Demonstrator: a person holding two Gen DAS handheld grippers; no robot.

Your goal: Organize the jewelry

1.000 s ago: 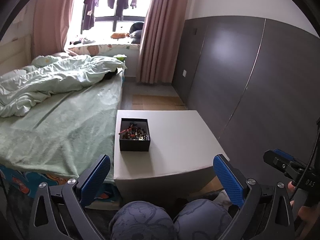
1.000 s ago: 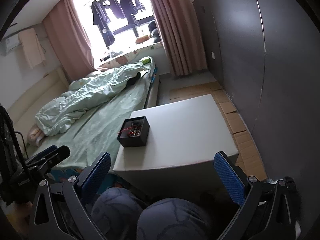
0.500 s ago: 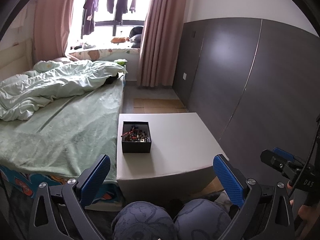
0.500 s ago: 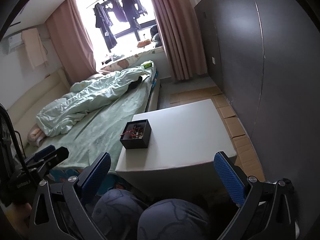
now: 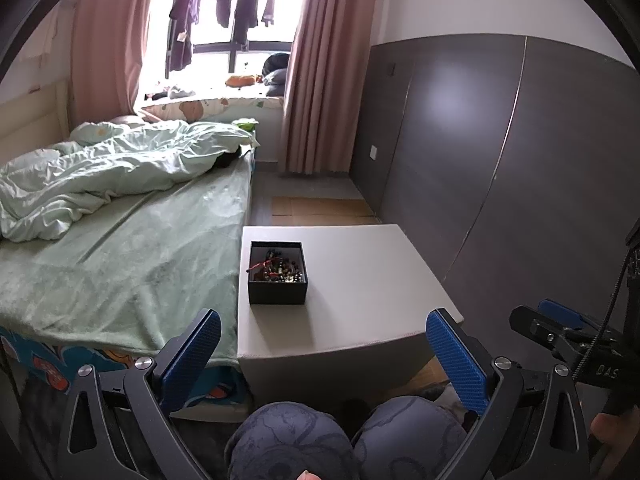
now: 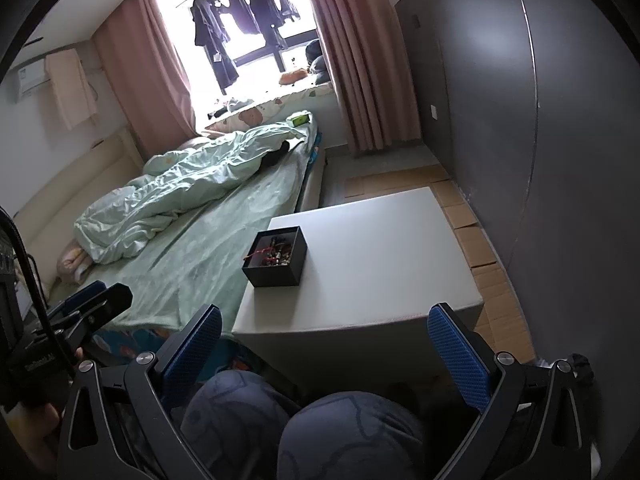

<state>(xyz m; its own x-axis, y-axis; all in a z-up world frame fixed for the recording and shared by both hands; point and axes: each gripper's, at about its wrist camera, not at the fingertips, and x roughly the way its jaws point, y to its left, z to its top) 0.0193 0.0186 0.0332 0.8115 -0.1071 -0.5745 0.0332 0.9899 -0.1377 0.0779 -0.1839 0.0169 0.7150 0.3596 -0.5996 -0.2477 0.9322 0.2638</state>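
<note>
Two grippers are in our hands and both stand with their blue pads spread wide, nothing between them: our left gripper [image 5: 323, 354] and our right gripper [image 6: 325, 350] hang low over our knees [image 5: 344, 438], short of the near edge of the grey table [image 5: 360, 312]. What matters for us is the black box [image 5: 277, 273], which sits open-topped on the table's left part, close to the edge that runs along the bed [image 5: 120, 248]. Inside it we can make out a tangle of jewelry [image 5: 276, 270], beads and a red cord, but the pieces are too small for us to tell apart. From both tools the box lies ahead and to the left; in the left wrist view it sits only slightly left of centre, while from the right wrist it lies further off to the left [image 6: 275, 256]. So we judge our left gripper the nearer one and better lined up. All the jewelry we can see is in the box, and the rest of the tabletop shows nothing else; such a scene would suit pieces gathered in as well as pieces waiting to be sorted, and we cannot tell which.
</note>
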